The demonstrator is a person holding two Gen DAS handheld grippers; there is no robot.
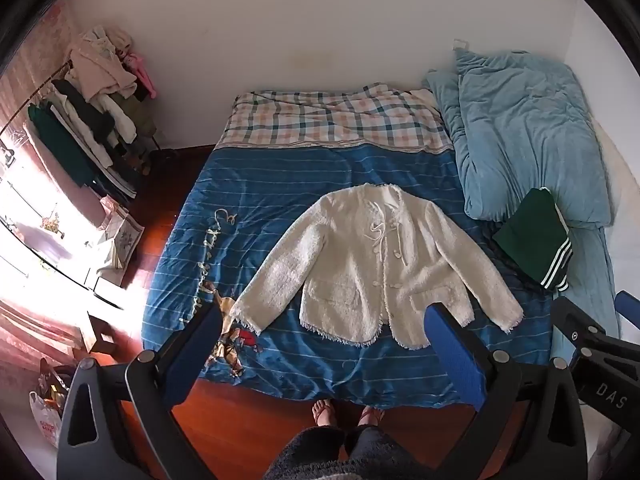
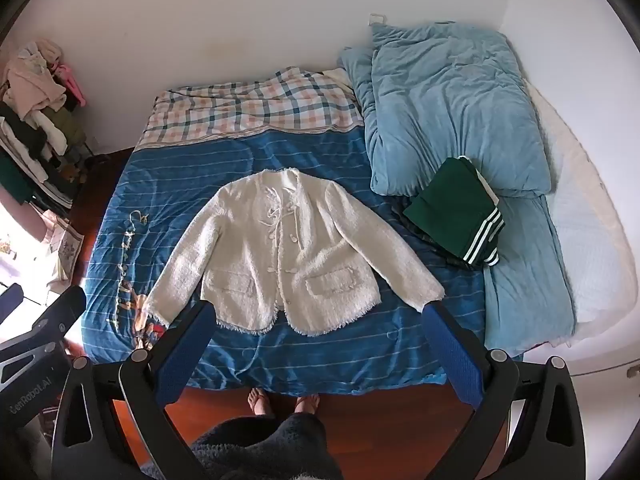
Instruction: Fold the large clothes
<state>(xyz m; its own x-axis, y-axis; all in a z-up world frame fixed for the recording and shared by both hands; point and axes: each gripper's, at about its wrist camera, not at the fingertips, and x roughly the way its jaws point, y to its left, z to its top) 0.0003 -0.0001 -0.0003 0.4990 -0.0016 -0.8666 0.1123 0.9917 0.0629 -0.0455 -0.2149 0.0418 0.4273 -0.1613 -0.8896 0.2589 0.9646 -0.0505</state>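
Cream jacket: the cream-white woolly tweed jacket with fringed hem (image 1: 372, 264) lies face up and spread flat in the middle of my bed, front closed, both sleeves angled out and down, collar toward the far wall.
Bed cover: it rests on the blue striped quilt with a cartoon print (image 1: 280, 196), hem nearest to me.
Folded so far: on this jacket, nothing that I can see — no sleeve is turned in, no crease made.
Green garment: a dark green knit piece with white stripes (image 2: 456, 220) sits in a compact folded stack to the right, against the pale blue plush duvet (image 2: 452, 112); I judge that one done.
My left claw: the left gripper (image 1: 324, 344) hangs above the near edge of the bed, blue pads spread wide, nothing between them.
My right claw: the right gripper (image 2: 318, 336) likewise — pads wide apart, empty, clear of the cloth.
Left to do: as I judge it, the whole fold of the jacket — sleeves in, then body doubled over.
Further clothes: a rack heaped with clothing (image 1: 100, 108) stands at far left; whether any of it is part of the job I cannot tell.
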